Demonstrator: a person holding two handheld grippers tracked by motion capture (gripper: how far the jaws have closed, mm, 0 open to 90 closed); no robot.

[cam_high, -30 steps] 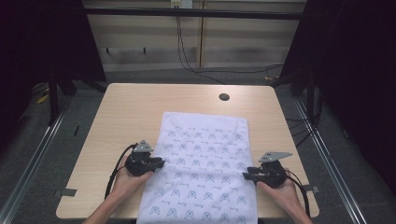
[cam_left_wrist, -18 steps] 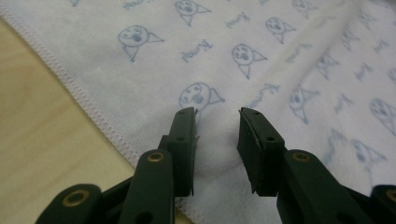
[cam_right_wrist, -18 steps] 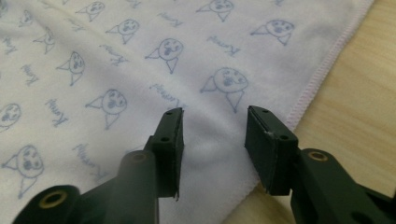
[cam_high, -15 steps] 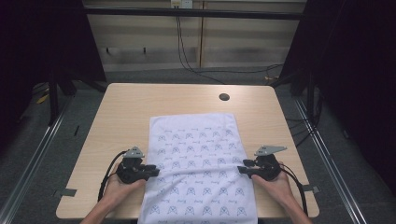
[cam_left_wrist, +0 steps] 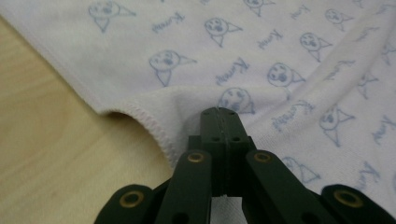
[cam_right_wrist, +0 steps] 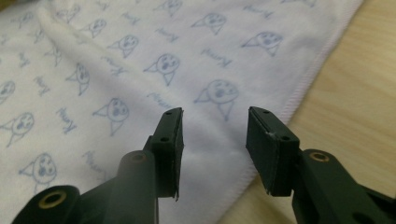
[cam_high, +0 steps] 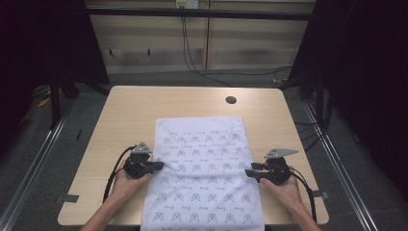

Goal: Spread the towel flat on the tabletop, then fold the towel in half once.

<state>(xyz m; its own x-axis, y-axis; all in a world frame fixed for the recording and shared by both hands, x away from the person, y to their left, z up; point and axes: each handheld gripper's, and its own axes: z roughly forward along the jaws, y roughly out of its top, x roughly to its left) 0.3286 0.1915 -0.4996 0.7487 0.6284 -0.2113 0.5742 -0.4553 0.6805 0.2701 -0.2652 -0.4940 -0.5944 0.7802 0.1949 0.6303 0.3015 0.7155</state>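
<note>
- The white terry towel printed with small blue cartoon faces [cam_high: 202,168] lies flat on the light wooden tabletop [cam_high: 125,110], its far edge about midway across and its near end hanging over the front edge; it looks doubled over, though the layers cannot be told apart for certain.
- The left gripper [cam_high: 159,166] sits at the towel's left hem; in the left gripper view its fingers [cam_left_wrist: 219,135] have just been closing and stand pressed together, the hem curling up in a small fold right at their tips; whether any cloth is pinched between them cannot be told, since the pads meet with no fabric visibly caught.
- The right gripper [cam_high: 248,172] sits at the right hem; its fingers [cam_right_wrist: 170,144] have just been opening and stand apart over the towel's edge, cloth below them, nothing pressed.
- Risk, as a judgement: if the left fingers met beside the hem rather than on it, a lift would come up empty or drag the fold askew; a thin bite on the stitched edge could slip out under the towel's weight.
- With one side possibly gripped and the other free, any pull would skew the towel and wrinkle it; the overhanging end could drag the whole cloth off the tabletop.
</note>
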